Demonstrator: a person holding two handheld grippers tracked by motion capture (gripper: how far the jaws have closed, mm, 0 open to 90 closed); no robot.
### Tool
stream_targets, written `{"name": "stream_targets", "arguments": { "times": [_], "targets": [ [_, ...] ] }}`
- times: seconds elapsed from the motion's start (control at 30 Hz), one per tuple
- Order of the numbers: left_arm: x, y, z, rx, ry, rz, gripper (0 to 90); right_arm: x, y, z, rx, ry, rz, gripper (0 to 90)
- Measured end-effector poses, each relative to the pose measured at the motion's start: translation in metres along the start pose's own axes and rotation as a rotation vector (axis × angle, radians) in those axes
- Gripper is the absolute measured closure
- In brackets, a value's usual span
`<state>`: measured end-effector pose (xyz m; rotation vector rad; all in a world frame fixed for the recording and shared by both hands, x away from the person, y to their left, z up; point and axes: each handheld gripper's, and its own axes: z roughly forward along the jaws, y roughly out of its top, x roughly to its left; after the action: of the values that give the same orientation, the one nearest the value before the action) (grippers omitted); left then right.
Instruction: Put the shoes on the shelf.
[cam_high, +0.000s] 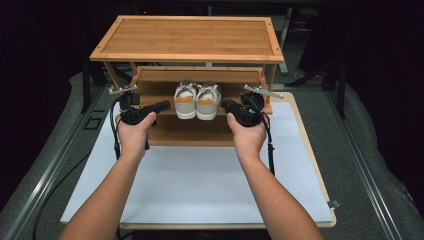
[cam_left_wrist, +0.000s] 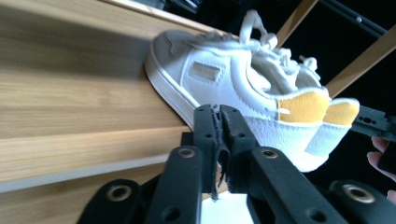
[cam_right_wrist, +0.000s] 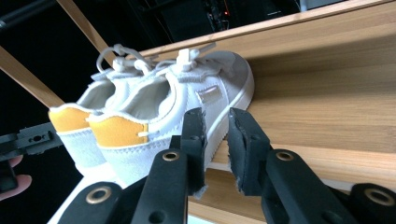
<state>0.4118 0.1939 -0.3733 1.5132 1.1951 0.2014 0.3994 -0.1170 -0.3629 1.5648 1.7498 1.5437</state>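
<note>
**Two white shoes on the low shelf, a claw on each side**

A pair of white sneakers with yellow heel patches (cam_high: 197, 100) stands side by side on the lower shelf (cam_high: 170, 125) of a brown wooden shoe rack (cam_high: 187, 40). The two shoes touch each other. They have white laces, white rubber soles and a soft grey-white upper. The yellow patches sit at the back of each shoe, above a white heel.

The heels face the person, and the toes point away, toward the back of the rack. So each shoe's long side runs from front to back across the shelf, not along it. Both shoes stand flat on their soles.

The rack stands on a pale blue-white worktop (cam_high: 200, 180).

The left claw (cam_high: 161, 105) is just left of the shoes, level with them. In the left gripper view its jaws are clenched tight together with nothing between them, and the nearest shoe (cam_left_wrist: 243, 93) lies just past the tips.

The right claw (cam_high: 227, 105) is just right of the shoes. In the right gripper view its jaws stand a little apart and grasp nothing; the shoe (cam_right_wrist: 177, 102) is beside the jaws, not between them.
</note>
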Motion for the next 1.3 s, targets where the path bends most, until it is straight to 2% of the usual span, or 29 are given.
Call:
{"name": "stream_targets", "arguments": {
  "times": [0.07,0.1,0.17,0.27,0.5,0.63,0.83,0.9,1.0,1.2,1.27,1.3],
  "targets": [
    [-0.002,-0.001,0.002,0.001,-0.006,-0.002,89.4,0.001,-0.001,0.0,0.027,-0.004,-0.006,81.7],
    [-0.003,-0.002,0.003,-0.002,-0.012,-0.01,89.5,0.002,-0.002,0.001,0.007,0.006,-0.002,85.0],
    [-0.004,-0.003,0.004,0.0,-0.015,-0.013,89.7,0.002,-0.002,0.002,0.011,0.015,-0.002,89.8],
    [-0.004,-0.003,0.005,0.007,-0.013,-0.008,89.7,0.003,-0.004,0.004,0.021,0.017,-0.003,90.0],
    [-0.006,-0.005,0.008,0.004,-0.01,-0.006,89.8,-0.001,-0.013,0.011,0.029,0.039,0.042,90.0],
    [-0.007,-0.005,0.008,0.005,-0.005,-0.004,90.0,0.002,-0.015,0.012,0.028,0.03,0.028,90.0],
    [-0.009,-0.004,0.009,0.003,0.009,0.006,90.0,0.002,-0.015,0.013,0.022,0.027,0.032,90.0],
    [-0.009,-0.003,0.01,0.009,0.014,0.005,90.0,0.002,-0.014,0.012,0.044,0.022,0.029,90.0],
    [-0.008,-0.001,0.012,0.01,0.02,0.007,90.0,0.001,-0.014,0.015,0.022,0.024,0.032,90.0],
    [-0.005,0.003,0.017,0.009,0.028,0.0,90.0,0.0,-0.01,0.021,0.029,0.027,0.042,90.0],
    [-0.003,0.004,0.02,0.006,0.02,-0.013,90.0,-0.001,-0.007,0.023,0.041,0.016,0.043,90.0],
    [-0.001,0.004,0.021,0.002,0.017,-0.019,90.0,-0.002,-0.006,0.025,0.036,0.027,0.046,90.0]
  ]
}}
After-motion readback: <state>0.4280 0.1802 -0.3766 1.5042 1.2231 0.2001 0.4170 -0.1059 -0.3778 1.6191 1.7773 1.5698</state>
